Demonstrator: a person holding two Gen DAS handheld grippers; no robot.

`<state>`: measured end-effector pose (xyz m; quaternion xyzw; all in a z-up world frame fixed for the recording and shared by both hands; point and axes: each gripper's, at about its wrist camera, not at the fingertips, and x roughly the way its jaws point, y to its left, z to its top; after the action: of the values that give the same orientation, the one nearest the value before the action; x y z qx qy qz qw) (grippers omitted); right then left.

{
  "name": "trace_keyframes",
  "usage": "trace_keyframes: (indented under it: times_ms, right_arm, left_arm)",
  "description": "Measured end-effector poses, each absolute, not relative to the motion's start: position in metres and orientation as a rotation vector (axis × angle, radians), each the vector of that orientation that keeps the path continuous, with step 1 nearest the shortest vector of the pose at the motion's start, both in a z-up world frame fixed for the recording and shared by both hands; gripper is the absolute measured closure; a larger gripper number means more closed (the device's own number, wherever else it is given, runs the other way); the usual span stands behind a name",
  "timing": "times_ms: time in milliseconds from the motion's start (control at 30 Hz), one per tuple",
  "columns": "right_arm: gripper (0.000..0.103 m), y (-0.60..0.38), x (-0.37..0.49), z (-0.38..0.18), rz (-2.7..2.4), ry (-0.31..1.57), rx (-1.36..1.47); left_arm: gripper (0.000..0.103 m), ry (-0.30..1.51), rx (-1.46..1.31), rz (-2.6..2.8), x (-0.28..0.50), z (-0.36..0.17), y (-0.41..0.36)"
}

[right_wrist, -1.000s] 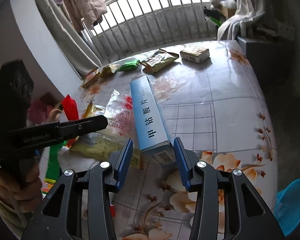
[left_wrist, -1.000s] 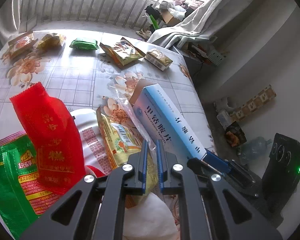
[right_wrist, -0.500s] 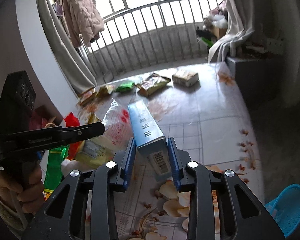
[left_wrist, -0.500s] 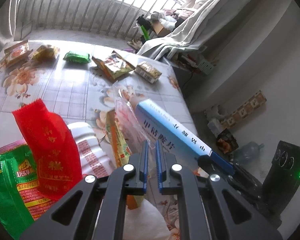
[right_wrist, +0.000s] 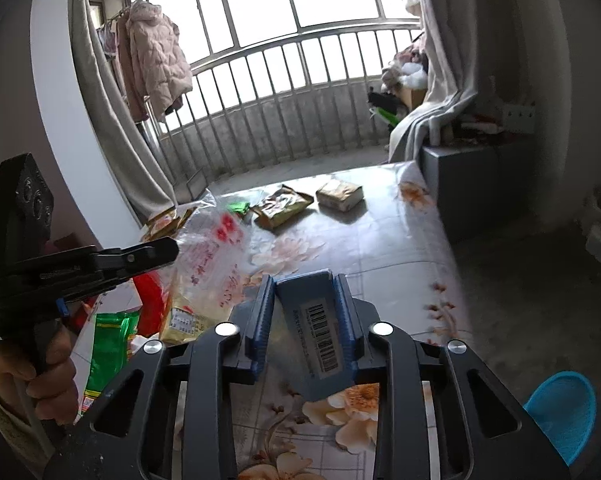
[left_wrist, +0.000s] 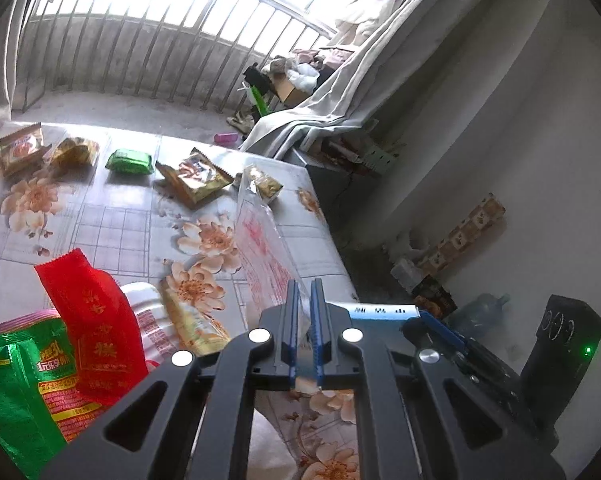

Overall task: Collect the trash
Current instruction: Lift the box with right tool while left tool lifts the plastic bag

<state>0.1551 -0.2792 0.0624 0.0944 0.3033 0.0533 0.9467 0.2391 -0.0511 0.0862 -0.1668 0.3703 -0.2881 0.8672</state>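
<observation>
A flower-print tablecloth [right_wrist: 400, 240] covers the table. Far beyond, a pink padded jacket [right_wrist: 156, 56] hangs left by the barred balcony railing [right_wrist: 300, 80]. A blue plastic basin [right_wrist: 560, 412] sits near right on the floor.

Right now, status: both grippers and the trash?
Left gripper shut on clear bag. Right gripper shut on blue box, lifted off table. More wrappers on the far side; nothing blocking.
</observation>
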Motion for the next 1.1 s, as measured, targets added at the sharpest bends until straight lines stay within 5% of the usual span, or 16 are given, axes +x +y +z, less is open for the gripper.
trace_keyframes:
  times_ms: [400, 533, 700, 1100]
  right_arm:
    - [0.099, -0.31, 0.139, 0.038, 0.119, 0.726, 0.363]
    - [0.065, -0.327, 0.141, 0.023, 0.141, 0.792, 0.499]
    - [0.045, -0.336, 0.155, 0.015, 0.149, 0.857, 0.57]
    - [0.044, -0.316, 0.269, 0.008, 0.298, 0.946, 0.392]
  left_arm:
    - [0.097, 0.759, -0.342, -0.599, 0.213, 0.096, -0.052]
    - [0.097, 0.764, -0.35, -0.584, 0.212, 0.095, -0.05]
    - [0.097, 0.758, -0.363, -0.566, 0.214, 0.094, -0.045]
    - [0.097, 0.755, -0.381, -0.553, 0.218, 0.094, -0.035]
